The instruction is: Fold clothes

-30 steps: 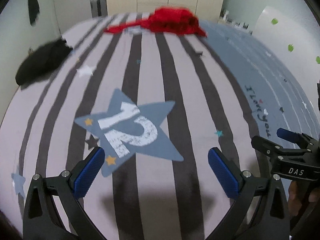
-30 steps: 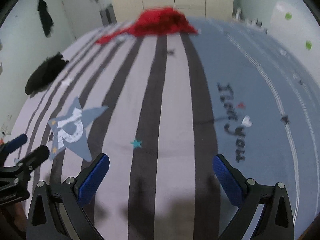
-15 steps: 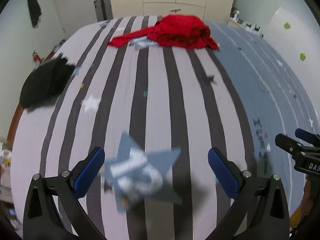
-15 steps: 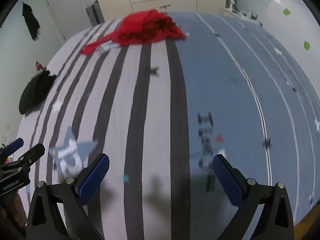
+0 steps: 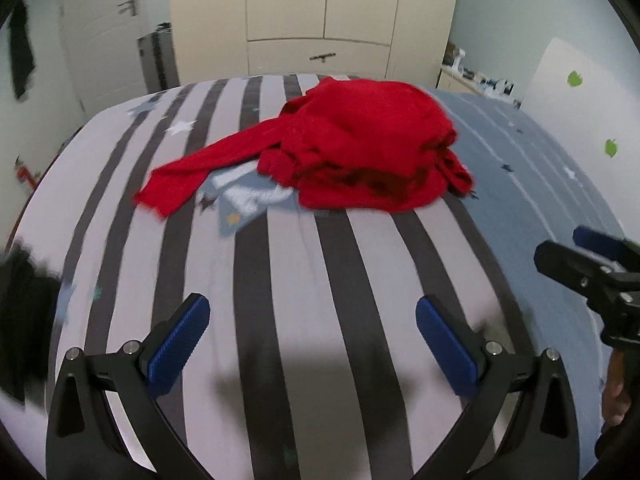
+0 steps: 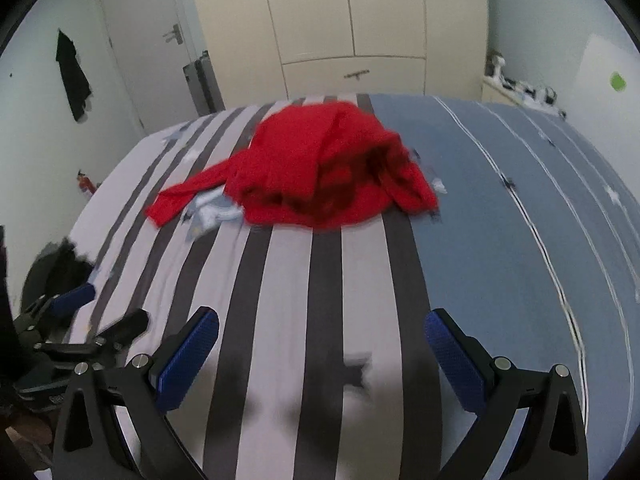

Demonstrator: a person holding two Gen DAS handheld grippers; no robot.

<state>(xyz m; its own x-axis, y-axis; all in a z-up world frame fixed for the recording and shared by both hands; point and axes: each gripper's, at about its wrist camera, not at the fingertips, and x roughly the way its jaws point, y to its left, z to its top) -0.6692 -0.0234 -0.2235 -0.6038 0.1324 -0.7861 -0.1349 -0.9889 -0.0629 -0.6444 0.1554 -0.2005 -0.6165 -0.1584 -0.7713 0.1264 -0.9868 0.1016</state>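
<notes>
A crumpled red garment lies heaped at the far middle of the bed, one sleeve stretched out to the left. My left gripper hovers open over the striped cover, well short of the garment, nothing between its blue pads. My right gripper is likewise open and empty, nearer the blue half of the cover. Each gripper shows at the edge of the other's view: the right one and the left one.
The bed cover has grey and white stripes on the left and is blue on the right. A dark garment lies at the bed's left edge. Cream wardrobes and a door stand beyond the bed.
Both grippers have travelled forward along the bed toward the red garment, which now looks much larger and closer. The star print with the number has dropped out of view. Both stay open.
</notes>
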